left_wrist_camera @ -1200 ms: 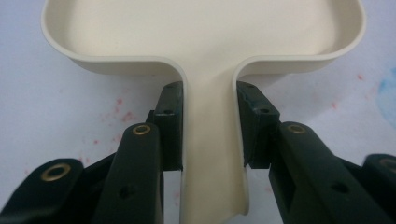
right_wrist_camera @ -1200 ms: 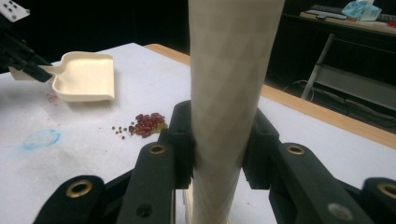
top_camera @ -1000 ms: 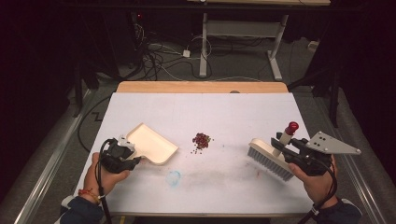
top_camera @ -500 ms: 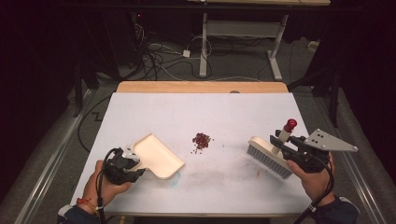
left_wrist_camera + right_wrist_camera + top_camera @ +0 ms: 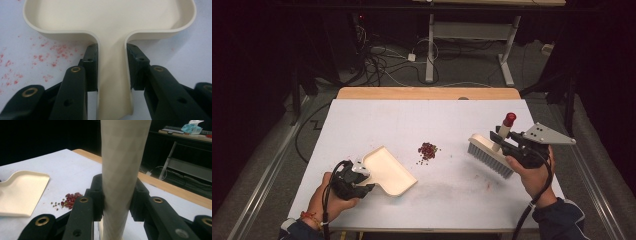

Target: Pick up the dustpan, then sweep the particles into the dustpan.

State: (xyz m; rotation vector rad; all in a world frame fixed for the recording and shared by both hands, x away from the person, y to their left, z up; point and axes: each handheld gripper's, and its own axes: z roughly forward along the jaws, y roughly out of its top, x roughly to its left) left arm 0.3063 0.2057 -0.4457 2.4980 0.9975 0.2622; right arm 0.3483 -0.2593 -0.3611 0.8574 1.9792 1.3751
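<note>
A cream dustpan point(image 5: 387, 170) lies flat on the white table at the front left. My left gripper point(image 5: 362, 177) is shut on its handle point(image 5: 112, 82), a jaw pressing each side, as the left gripper view point(image 5: 111, 65) shows. At the right, a brush point(image 5: 489, 155) with grey bristles, a cream handle point(image 5: 122, 157) and a red tip is tilted just above the table. My right gripper point(image 5: 507, 142) is shut on that handle, as its own view point(image 5: 116, 195) shows. A small pile of red beans point(image 5: 428, 149) lies between dustpan and brush, also seen from the right gripper point(image 5: 70, 200).
The white table top point(image 5: 412, 120) ends in a wooden strip point(image 5: 427, 93) at its far edge. Faint red smudges point(image 5: 37, 55) mark the surface beside the dustpan. Cables and a desk frame point(image 5: 432, 40) stand on the dark floor behind.
The left gripper has drawn the dustpan toward the near edge and slightly right. The right gripper has carried the brush a little left and away, closer to the beans.
</note>
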